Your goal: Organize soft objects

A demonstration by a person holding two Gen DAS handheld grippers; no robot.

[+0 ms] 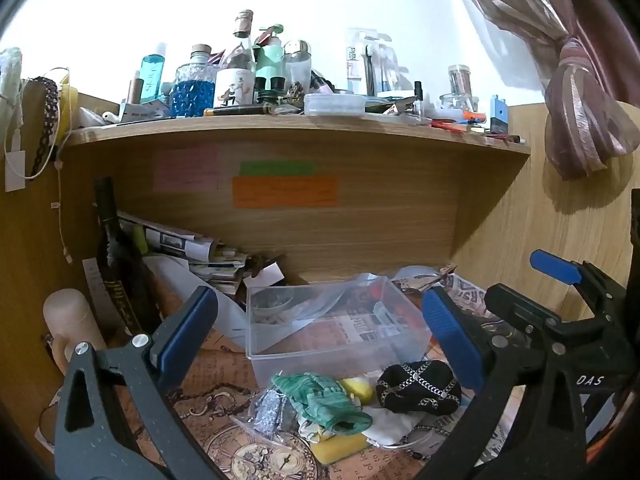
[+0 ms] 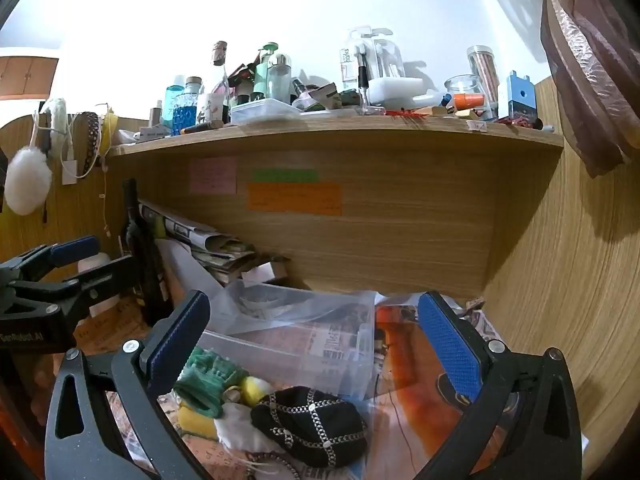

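Black pouch [image 2: 310,426] lies between my right gripper's [image 2: 316,350] wide-open, empty fingers, at 6 o'clock, long axis crosswise; bin [image 2: 296,344] just beyond at 12. Left gripper [image 1: 320,332], also spread empty, sits farther.

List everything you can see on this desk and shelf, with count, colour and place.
Plastic box: one, clear, desk centre, below the shelf.
Chain pouch: one, black with silver chains, in front of the box.
Green cloth: one, teal, left of the pouch.
Yellow ball: one, between cloth and pouch.
Yellow sponge: one, nearest edge of the pile.
White cloth: one, under the pouch.
Dark bottle: one, desk left.
Sticky notes: three; pink, green, orange; back panel.
Shelf: one, wooden, crowded with bottles and jars.
Left gripper: open, empty.
Right gripper: open, empty.
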